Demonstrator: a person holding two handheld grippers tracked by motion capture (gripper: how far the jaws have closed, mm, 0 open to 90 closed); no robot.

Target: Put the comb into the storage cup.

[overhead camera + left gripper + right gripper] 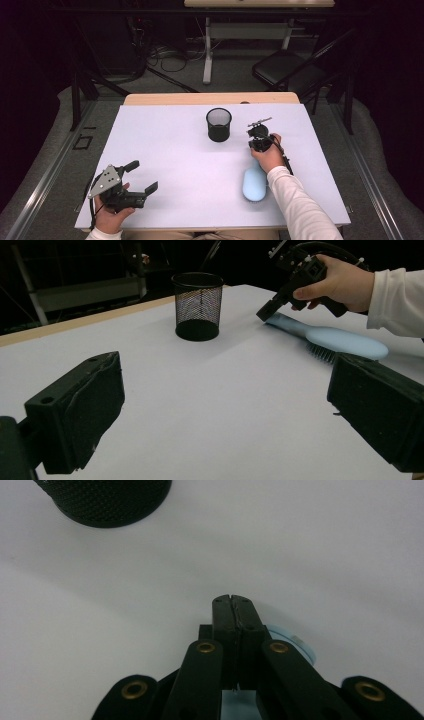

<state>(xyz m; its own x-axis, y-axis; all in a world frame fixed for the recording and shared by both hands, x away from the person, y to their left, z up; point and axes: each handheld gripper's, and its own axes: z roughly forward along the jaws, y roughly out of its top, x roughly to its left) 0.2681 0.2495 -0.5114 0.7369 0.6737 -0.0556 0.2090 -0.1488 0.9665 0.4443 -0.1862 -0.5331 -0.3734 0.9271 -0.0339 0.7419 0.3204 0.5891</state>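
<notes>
A light blue hairbrush lies bristles down on the white table at the near right, its handle running away from me. My right gripper points down at the handle's far end. Its jaws are pressed together, and the blue handle shows just under and behind them. In the left gripper view the right gripper has its tips touching the handle end of the brush. My left gripper rests open near the front left corner with nothing between its jaws. A black mesh cup stands upright behind the middle.
The mesh cup stands a short way left of the right gripper. A black chair and a desk frame with cables stand on the floor beyond the table's far wooden edge.
</notes>
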